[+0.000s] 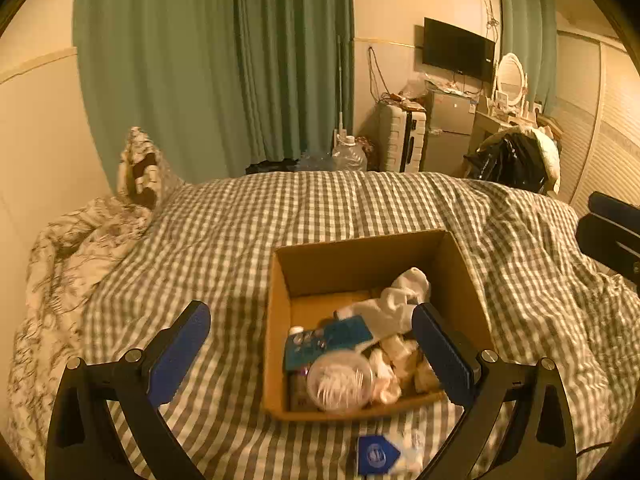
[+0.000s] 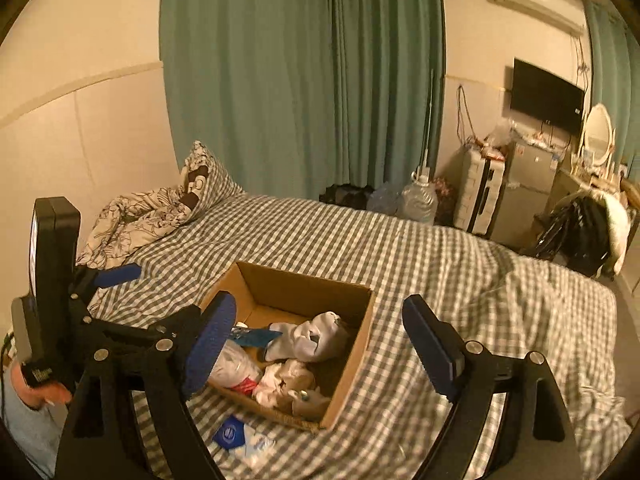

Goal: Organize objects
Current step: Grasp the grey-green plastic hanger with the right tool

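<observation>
An open cardboard box [image 1: 460, 272] [image 2: 356, 364] sits on the checked bed cover. In it lie white socks [image 1: 394, 304] [image 2: 316, 336], a teal packet [image 1: 320, 342], a clear round tub of cotton swabs [image 1: 340, 380] and crumpled white items [image 2: 284, 380]. A blue-and-white pack [image 1: 380, 456] [image 2: 240, 438] lies on the cover just in front of the box. My left gripper [image 1: 316, 352] is open and empty, its fingers straddling the box's near left part. My right gripper [image 2: 320, 344] is open and empty above the box. The left gripper shows in the right wrist view [image 2: 120, 274].
The grey checked bed cover [image 1: 240, 232] [image 2: 440, 280] spreads all round. A patterned quilt and pillow [image 1: 80, 248] [image 2: 160, 208] lie at the far left. Beyond the bed stand a water jug [image 2: 418, 200], a suitcase [image 2: 480, 196], a fridge and a dark jacket [image 1: 516, 160].
</observation>
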The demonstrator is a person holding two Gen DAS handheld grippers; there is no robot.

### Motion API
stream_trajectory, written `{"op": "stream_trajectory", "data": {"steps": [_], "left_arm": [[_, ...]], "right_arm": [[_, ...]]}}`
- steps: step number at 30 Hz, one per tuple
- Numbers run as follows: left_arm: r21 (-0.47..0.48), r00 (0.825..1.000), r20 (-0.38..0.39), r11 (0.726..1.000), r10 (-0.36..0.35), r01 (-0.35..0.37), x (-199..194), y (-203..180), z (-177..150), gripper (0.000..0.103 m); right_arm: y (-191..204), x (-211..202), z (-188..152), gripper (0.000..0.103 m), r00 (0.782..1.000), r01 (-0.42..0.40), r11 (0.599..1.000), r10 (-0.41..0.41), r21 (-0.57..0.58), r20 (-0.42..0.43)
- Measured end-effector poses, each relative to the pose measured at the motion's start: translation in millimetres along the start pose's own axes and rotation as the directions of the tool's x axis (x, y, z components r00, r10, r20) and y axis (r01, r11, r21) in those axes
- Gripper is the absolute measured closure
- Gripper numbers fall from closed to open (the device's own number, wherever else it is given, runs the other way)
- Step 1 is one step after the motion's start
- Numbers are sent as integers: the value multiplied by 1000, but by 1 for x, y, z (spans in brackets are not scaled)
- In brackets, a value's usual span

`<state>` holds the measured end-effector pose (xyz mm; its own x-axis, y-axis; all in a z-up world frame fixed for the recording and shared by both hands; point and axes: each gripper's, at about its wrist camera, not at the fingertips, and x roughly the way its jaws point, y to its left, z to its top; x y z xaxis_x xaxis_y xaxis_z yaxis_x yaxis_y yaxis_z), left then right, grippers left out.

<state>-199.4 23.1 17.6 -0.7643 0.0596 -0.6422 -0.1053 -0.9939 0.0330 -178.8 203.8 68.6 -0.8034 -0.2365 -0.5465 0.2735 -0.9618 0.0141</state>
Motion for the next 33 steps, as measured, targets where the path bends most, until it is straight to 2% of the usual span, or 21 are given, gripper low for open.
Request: {"op": "stream_trajectory", "data": {"steps": [5,9,13,17,21,23,25,29,33], "left_arm": [[1,1000,8,1000,15,-15,-41,7,-20,0],[-11,999,-33,1000,15,-15,-59,13,-55,0],[-33,996,-81,999,33,-36,-61,16,-99,0],[-48,991,-127,998,45,-52,-54,14,-143,0],[-55,979,-192,996,64,-75,-36,11,-179,0],[-31,971,-226,996,74,-83,-26,10,-190,0],[-24,969,-234,996,78,-86,-22,13,-195,0],[-58,973,-225,996,53,-68,-20,24,-195,0],[-79,974,-219,994,54,-73,-17,31,-194,0]], "right_arm": [[17,-38,-12,15,1000,-6,998,6,-58,1],[35,-53,-38,15,1000,-17,994,14,-105,-27],[56,-40,-82,15,994,-39,988,23,-148,-105],[74,-15,-130,15,979,-72,981,35,-179,-199],[82,20,-179,15,940,-134,980,79,-144,-332],[85,37,-199,15,904,-190,976,131,-107,-408],[89,49,-212,15,880,-200,973,128,-112,-457],[101,66,-225,15,847,-241,963,145,-124,-512],[116,83,-239,15,819,-256,953,126,-159,-560]]}}
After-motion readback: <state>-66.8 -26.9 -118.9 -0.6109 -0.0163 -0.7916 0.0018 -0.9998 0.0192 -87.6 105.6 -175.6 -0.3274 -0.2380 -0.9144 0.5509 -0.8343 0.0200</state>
